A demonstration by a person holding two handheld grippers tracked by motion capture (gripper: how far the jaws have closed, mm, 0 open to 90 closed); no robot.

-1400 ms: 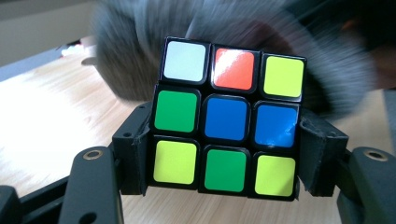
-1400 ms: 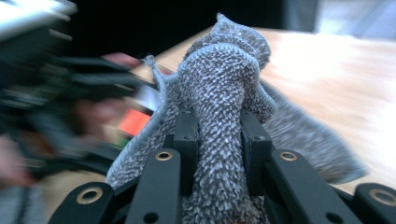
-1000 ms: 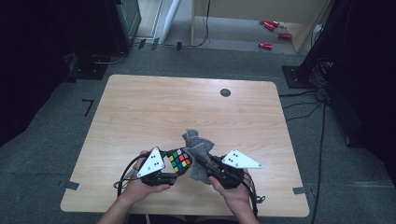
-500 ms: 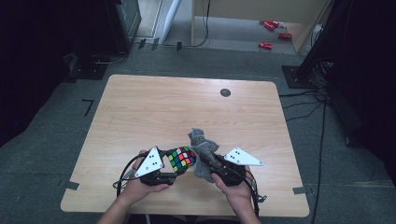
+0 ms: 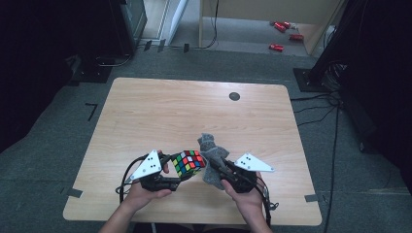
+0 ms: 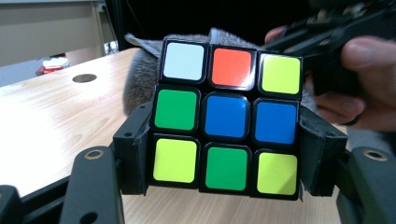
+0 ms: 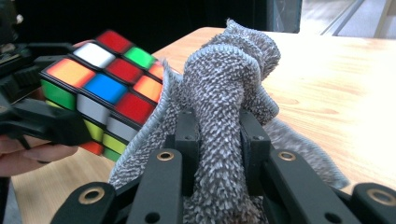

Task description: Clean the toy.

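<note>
Left tool (image 5: 180, 180) clamps cube (image 5: 189, 162) — right tool (image 5: 217, 171) pinches cloth (image 5: 212, 156).

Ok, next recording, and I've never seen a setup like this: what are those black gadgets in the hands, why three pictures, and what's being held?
No robot here: a person at a wooden table holds a hand-operated gripper in each hand, each with two black jaws and a grey triangular plate on top. The high view looks down from above the person's side, forearms entering from the bottom. The other two pictures come from cameras riding on the grippers, looking along their jaws.

The left gripper is shut on a colourful puzzle cube; its own view shows the jaws pressing the cube's two sides. The right gripper is shut on a bunched grey cloth, squeezed between its jaws in its view. The cloth lies against the cube, as if to wipe it. Cube and cloth look lifted off the table.
</note>
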